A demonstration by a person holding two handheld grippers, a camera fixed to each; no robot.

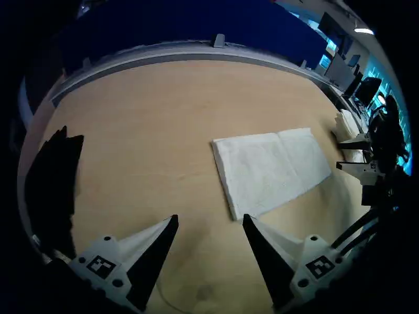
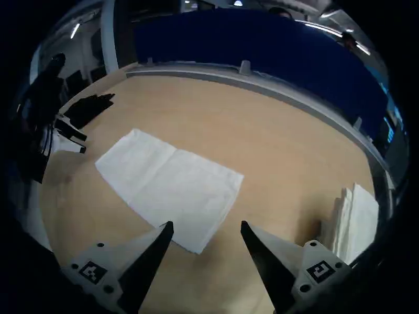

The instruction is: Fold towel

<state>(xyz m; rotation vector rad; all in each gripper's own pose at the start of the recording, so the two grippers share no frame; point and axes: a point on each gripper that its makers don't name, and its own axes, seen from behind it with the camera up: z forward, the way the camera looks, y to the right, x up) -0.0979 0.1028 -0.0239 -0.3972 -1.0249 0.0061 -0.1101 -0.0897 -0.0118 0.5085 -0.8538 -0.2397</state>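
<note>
In the left gripper view, we are holding the left gripper [image 1: 209, 220] low over the bench [image 1: 157, 115], its fingers [image 1: 157, 246] spread wide apart and gripping nothing. The towel [image 1: 272, 170] is lying flat on the bench just ahead and to the right, a white rectangle with a crease running across it. Its near corner is sitting just beyond the tip of the right-hand finger. A black cloth [image 1: 52, 178] is lying at the bench's left edge. At the far right, the right gripper [image 1: 338, 155] is reaching in near the towel's far end, its fingers parted and empty. A stack [image 1: 345, 123] of white cloths is sitting behind it. A blue partition [image 1: 209, 26] is running along the back of the bench.

In the right gripper view, we are holding the right gripper [image 2: 206, 225] above the towel's [image 2: 167, 183] near edge, fingers [image 2: 262, 256] wide open and gripping nothing. The towel is stretching away to the left across the bench. The left gripper [image 2: 85, 145] is showing at the left beside the towel's far end, with the black cloth [image 2: 89, 107] just behind it. The stack [image 2: 356, 220] is standing to the right, well apart from the towel.
</note>
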